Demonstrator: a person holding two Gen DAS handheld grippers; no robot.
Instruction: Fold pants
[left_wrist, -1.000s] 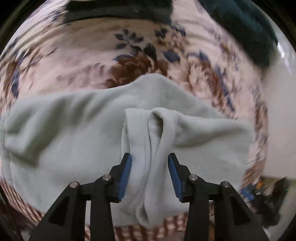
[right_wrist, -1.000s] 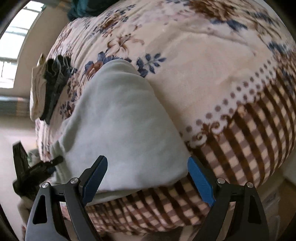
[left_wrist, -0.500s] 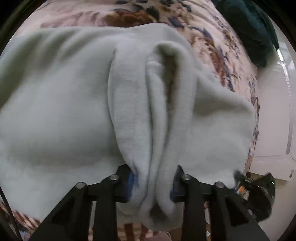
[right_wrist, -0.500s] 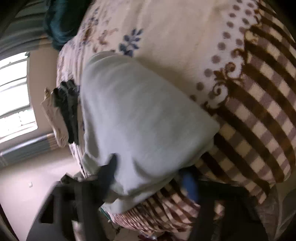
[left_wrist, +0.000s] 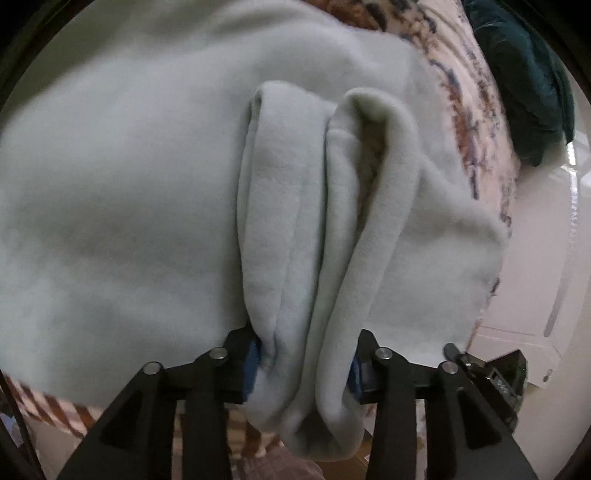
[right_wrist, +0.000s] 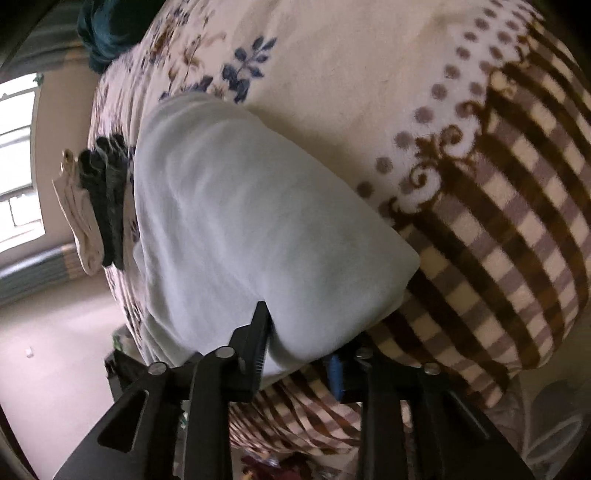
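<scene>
pants (left_wrist: 129, 192): 1 | left gripper (left_wrist: 301, 363): clamped on pants, easing wider | right gripper (right_wrist: 297, 356): likewise

The pants (left_wrist: 129, 192) run past the left view's top and left edges, their bunched folds hide most of both blue finger pads, and the dark pile (right_wrist: 109, 203) beside them stays unreadable.

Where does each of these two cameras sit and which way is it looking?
Left wrist: on the left gripper, angled down along its black fingers at bunched folds of the pale mint fleece pants pinched between them.
Right wrist: on the right gripper, angled down at the pants' edge between its fingers, over the brown checked border of the floral blanket.
Shared: pants, blanket and the dark teal cloth far across the bed.
</scene>
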